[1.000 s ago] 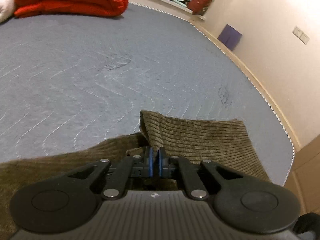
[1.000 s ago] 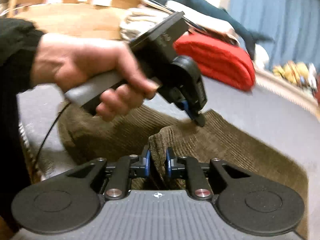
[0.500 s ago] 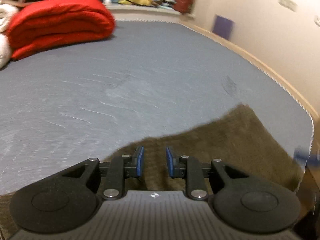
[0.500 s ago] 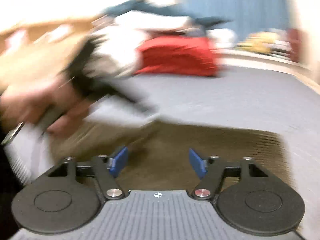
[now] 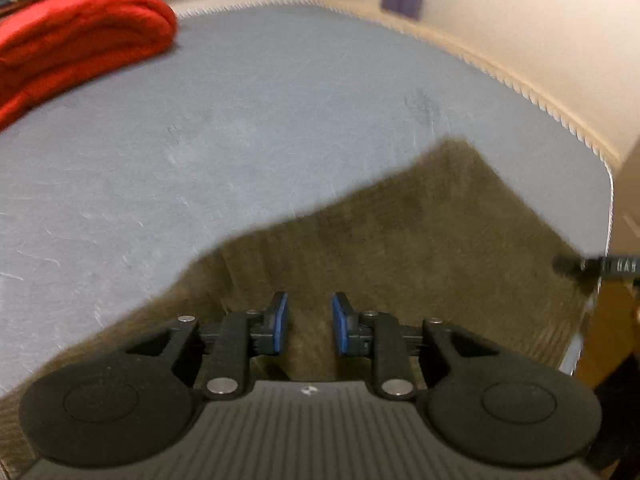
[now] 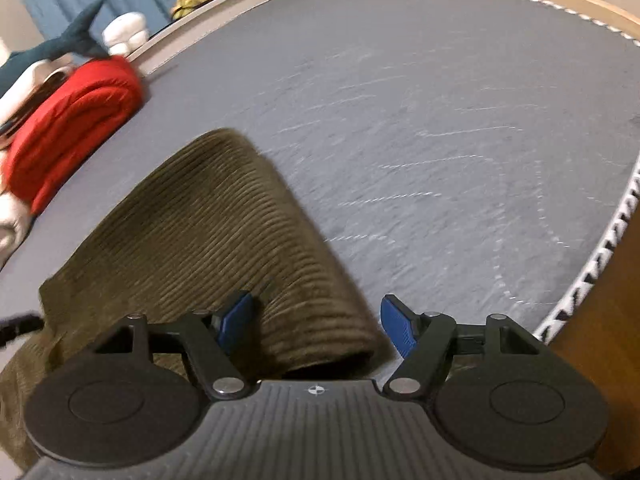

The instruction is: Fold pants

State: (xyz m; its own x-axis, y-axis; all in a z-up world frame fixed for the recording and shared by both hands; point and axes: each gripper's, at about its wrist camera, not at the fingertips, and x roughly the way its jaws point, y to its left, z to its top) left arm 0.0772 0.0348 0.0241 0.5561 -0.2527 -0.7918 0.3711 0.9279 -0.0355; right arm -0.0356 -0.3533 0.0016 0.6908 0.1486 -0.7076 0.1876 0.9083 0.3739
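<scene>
Olive-brown corduroy pants [image 5: 420, 240] lie folded on the grey bed cover [image 5: 240, 120]. My left gripper [image 5: 308, 322] is open and empty just above the cloth. In the right wrist view the pants [image 6: 208, 232] lie flat with a rounded fold edge near the front. My right gripper [image 6: 318, 322] is wide open and empty over that edge. A bit of the other gripper's black tip [image 5: 592, 268] shows at the right edge of the left wrist view.
A folded red blanket [image 5: 68, 44] lies at the far left of the bed, also in the right wrist view [image 6: 68, 128]. Plush toys [image 6: 52, 52] sit behind it. The bed's stitched edge [image 6: 600, 264] and wooden frame [image 6: 608, 320] run at the right. A wall [image 5: 500, 20] bounds the far side.
Both grippers have let go of the pants and opened. The lifted fold now lies flat. Both cameras have swung, and the left hand has left the right view.
</scene>
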